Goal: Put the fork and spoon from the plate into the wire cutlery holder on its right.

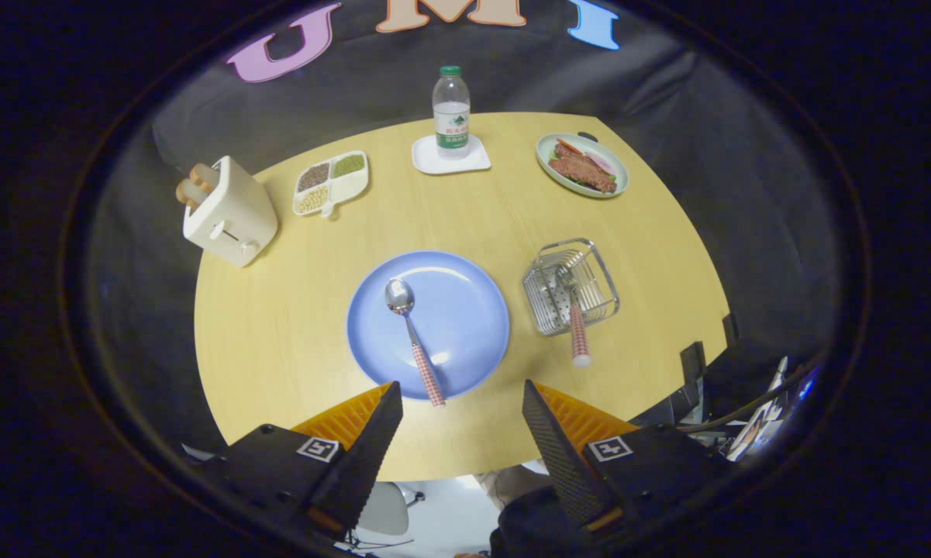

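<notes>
Spoon (412, 335) lay on the blue plate (465, 310), handle toward the near rim, easy to reach from this side. Gripper (463, 403) hovered near of it, jaws wide, nothing held. Right: fork (572, 314) already in wire cutlery holder (601, 283), handle sticking out near. Spoon looked next.

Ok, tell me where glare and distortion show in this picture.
Gripper view: soft glare patches on the blue plate; fisheye bends the table's edge; spoon and wire cutlery holder stay sharp; the open gripper is empty.
</notes>
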